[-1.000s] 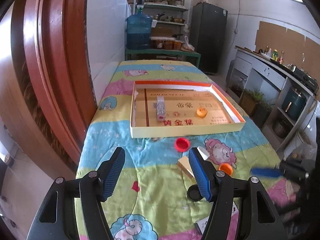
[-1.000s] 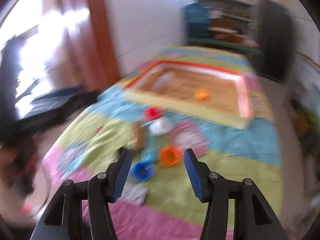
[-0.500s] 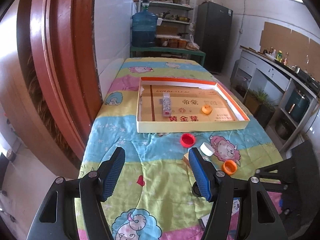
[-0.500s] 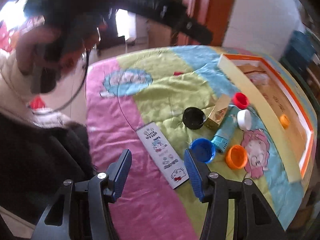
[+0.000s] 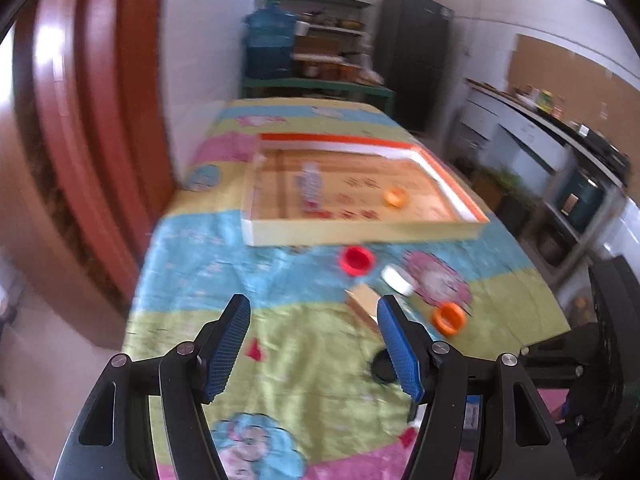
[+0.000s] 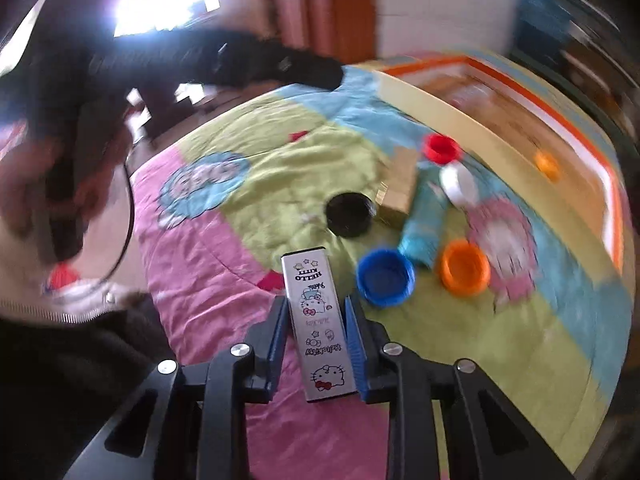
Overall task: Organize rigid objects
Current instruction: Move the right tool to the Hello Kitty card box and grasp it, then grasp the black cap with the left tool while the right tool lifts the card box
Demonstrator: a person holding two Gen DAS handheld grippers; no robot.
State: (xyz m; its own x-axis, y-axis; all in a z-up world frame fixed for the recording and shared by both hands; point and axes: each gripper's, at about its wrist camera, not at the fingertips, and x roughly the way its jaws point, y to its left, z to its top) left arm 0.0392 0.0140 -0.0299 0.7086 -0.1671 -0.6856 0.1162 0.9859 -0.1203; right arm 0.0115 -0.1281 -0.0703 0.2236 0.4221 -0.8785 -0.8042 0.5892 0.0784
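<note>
My right gripper [image 6: 315, 312] is shut on a flat Hello Kitty case [image 6: 316, 320], held between its blue pads just above the quilt. Beyond it lie a blue cap [image 6: 385, 277], an orange cap [image 6: 465, 266], a black cap [image 6: 347, 215], a teal tube [image 6: 424, 216], a tan box [image 6: 400, 192], a white cap [image 6: 458, 182] and a red cap [image 6: 442, 148]. My left gripper [image 5: 314, 340] is open and empty above the quilt, short of the red cap [image 5: 356, 260]. The shallow cardboard tray [image 5: 360, 234] holds a clear item [image 5: 310, 188] and an orange cap [image 5: 396, 197].
The table carries a colourful cartoon quilt [image 5: 288, 344]. A red door frame [image 5: 92, 128] stands to the left. A person's dark sleeve [image 6: 224, 60] reaches across the right wrist view. Shelves, a water jug [image 5: 270, 46] and a black fridge [image 5: 412, 60] stand behind the table.
My right gripper has moved down onto the Hello Kitty case and closed on it. The left gripper has shifted slightly and its view is blurred.
</note>
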